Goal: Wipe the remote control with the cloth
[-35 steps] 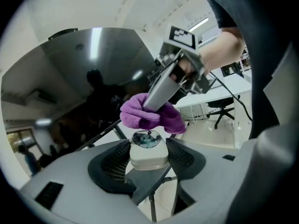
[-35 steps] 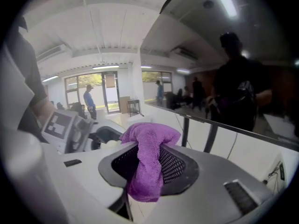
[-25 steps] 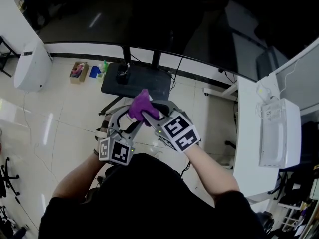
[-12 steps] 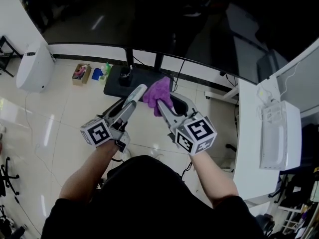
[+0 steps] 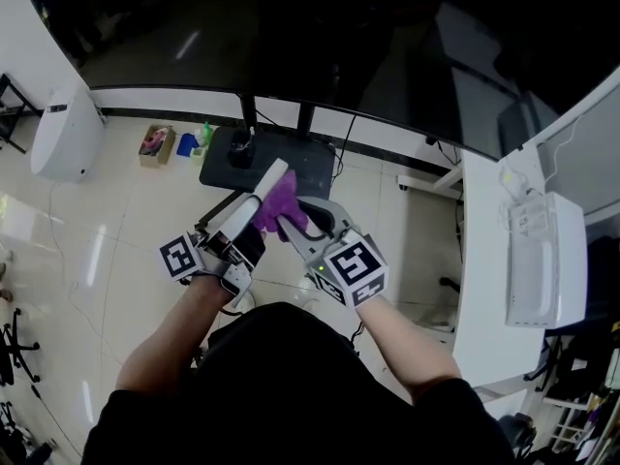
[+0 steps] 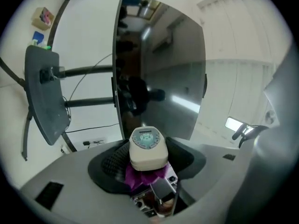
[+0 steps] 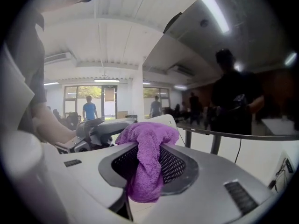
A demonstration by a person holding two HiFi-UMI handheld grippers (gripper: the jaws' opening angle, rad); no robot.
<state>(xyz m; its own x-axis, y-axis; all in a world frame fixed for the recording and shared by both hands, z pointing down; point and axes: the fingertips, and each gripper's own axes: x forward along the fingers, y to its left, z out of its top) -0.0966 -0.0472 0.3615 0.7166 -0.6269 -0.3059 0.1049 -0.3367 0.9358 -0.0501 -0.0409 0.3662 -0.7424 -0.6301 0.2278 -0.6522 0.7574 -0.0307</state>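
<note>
Remote control, white and long, is up in the air above the floor, pinched low down between the 2 fingers of the left gripper. Its free end points toward the dark screen. In the left gripper view it stands between the dark pads, a pale greenish panel on its face. The right gripper has its fingers clamped on a purple cloth. The bunched top of the cloth presses against the remote's side, just beside the left gripper's fingers. A black stand base sits on the floor beyond both grippers.
</note>
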